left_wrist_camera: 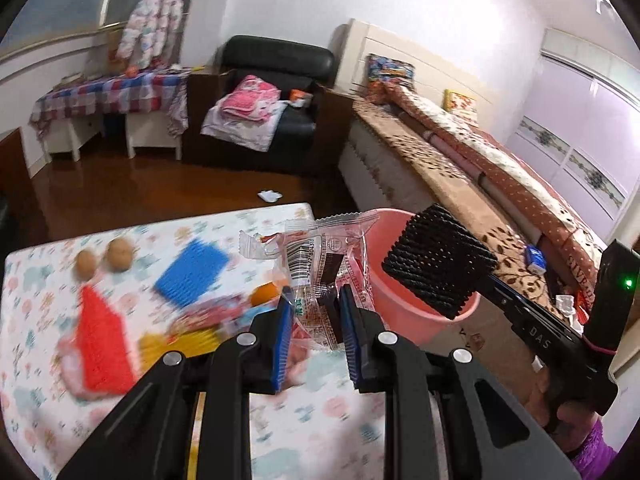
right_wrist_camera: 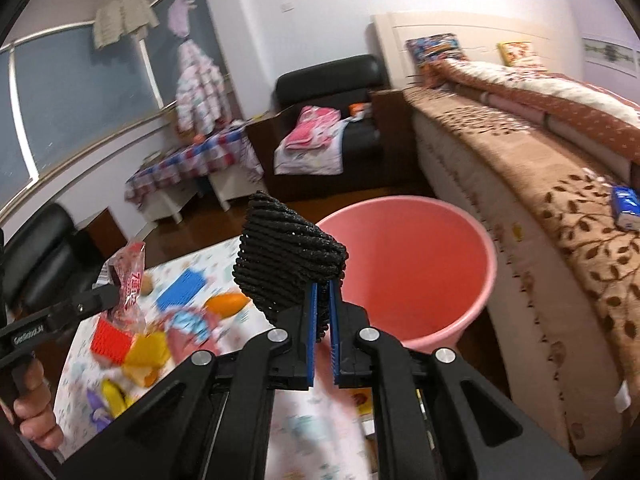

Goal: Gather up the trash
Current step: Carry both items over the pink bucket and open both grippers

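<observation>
blue-padded fingers of the left gripper (left_wrist_camera: 314,312) are clamped on a clear plastic snack wrapper (left_wrist_camera: 316,256) with red print and a barcode, held up above the near edge of the table (left_wrist_camera: 300,420) with its pastel patterned cloth. just beyond and to the right of the wrapper stands a pink plastic bucket (left_wrist_camera: 400,304) on the floor between table and bed (left_wrist_camera: 460,168). the right gripper (right_wrist_camera: 323,316) has its pads pressed together on a black textured mesh sponge (right_wrist_camera: 286,264), which hangs over the bucket's near left rim (right_wrist_camera: 484,280); in the left view the same sponge (left_wrist_camera: 438,260) shows in front of the bucket's opening. on the table, blurred, lie a blue bristle block (left_wrist_camera: 190,272), a red block (left_wrist_camera: 106,354), two brown round fruits (left_wrist_camera: 106,262) and an orange fruit (left_wrist_camera: 266,294).
</observation>
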Tool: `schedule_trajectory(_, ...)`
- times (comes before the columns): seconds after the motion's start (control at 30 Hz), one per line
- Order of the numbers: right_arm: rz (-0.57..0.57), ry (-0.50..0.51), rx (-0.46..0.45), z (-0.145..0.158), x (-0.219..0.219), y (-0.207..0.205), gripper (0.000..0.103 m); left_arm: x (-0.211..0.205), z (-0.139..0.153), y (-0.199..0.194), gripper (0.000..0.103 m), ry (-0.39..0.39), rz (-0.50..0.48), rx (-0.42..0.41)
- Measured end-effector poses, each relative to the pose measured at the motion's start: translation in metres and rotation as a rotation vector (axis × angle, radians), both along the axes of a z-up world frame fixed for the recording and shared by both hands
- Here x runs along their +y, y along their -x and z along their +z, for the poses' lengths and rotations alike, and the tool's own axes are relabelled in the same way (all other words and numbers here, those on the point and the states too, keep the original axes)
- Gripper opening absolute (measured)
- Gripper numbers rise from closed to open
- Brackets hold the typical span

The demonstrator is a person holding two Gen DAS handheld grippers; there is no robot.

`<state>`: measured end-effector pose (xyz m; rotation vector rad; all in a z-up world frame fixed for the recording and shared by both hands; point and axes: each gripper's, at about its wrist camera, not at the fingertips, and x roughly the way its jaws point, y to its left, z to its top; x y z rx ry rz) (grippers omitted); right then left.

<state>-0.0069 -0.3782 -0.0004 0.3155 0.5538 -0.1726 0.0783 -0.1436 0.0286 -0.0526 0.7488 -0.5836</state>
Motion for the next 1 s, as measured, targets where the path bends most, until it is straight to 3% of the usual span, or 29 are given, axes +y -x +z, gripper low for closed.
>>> schedule_trajectory(0.3,-0.095,0.047,0.050,-0.006,-0.033,-0.016,0.006,-0.090,0.001,-0.014,0.023,-0.038,-0.117,0.006)
schedule_trajectory(0.47,-0.108,0.047,0.095,-0.018,-0.044,-0.028,0.006,-0.127,-0.016,-0.029,0.023,-0.082,-0.147,0.031)
schedule_trajectory(0.87,-0.100,0.029,0.132,-0.034,-0.051,-0.043,0.007,-0.153,-0.049,-0.054,0.025,-0.123,-0.164,0.095)
schedule_trajectory(1.0,-0.096,0.006,0.129,-0.037,-0.055,-0.042,0.008,-0.157,-0.050,-0.056,0.038,-0.129,-0.163,0.086)
